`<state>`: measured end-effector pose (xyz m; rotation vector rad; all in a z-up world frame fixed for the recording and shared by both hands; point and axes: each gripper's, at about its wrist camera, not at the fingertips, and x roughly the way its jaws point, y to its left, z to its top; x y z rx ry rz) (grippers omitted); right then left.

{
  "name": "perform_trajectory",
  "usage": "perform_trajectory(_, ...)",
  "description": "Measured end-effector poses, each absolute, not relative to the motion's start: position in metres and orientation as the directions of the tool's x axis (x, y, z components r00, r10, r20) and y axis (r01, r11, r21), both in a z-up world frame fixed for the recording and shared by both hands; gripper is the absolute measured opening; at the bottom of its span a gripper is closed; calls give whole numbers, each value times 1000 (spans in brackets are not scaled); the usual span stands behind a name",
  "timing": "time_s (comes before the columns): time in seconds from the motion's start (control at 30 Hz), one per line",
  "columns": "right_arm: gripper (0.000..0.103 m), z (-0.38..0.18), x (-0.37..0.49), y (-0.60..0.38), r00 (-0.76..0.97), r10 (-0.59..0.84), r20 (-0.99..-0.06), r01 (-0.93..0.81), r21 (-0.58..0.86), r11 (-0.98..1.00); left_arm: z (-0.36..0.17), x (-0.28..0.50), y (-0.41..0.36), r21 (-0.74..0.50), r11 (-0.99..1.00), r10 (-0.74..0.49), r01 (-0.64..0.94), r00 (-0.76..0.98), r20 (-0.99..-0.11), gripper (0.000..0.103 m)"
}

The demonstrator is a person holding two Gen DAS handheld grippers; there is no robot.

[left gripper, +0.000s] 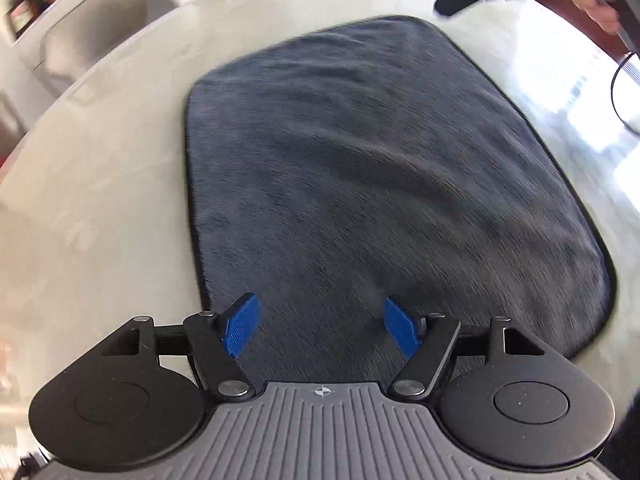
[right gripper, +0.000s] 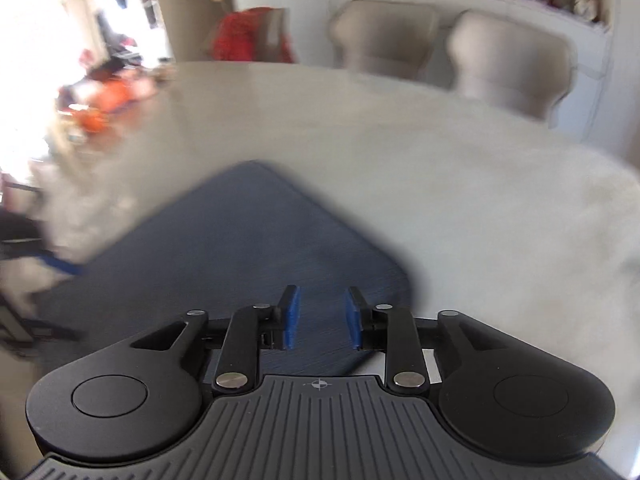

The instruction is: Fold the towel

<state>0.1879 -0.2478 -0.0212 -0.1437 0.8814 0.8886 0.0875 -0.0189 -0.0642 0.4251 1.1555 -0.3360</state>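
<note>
Your left gripper (left gripper: 322,326) gapes wide over the towel (left gripper: 360,160), gripping nothing; your right gripper (right gripper: 322,316) hangs part-open, empty, above it

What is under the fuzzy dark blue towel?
The fuzzy dark blue towel lies flat on a pale round table. Only tabletop shows around it; whatever lies beneath is covered.

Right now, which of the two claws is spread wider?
The left claw: its blue pads stand far apart over the dark towel. The right claw shows only a narrow gap.
</note>
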Motion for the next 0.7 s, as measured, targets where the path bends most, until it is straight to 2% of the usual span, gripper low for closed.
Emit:
perform_trajectory(0.1,27,-34,131,-222,236,643,-729,-734,300,609,-64,75,-10,128,861,-65,492,357,-932,73)
perform_trajectory(0.2,27,-49,91,-206,220,609,-762,-679,329,657,-67,62,5,105,855,-92,508,348,-933,73)
perform_trajectory(0.33,27,-57,52,-201,284,488,-825,-582,256,772,-64,41,28,104,836,-122,539,368,-922,73)
perform_trajectory(0.7,34,-55,-9,-207,450,306,-839,-303,179,936,-67,3,74,90,807,-175,584,383,-907,73)
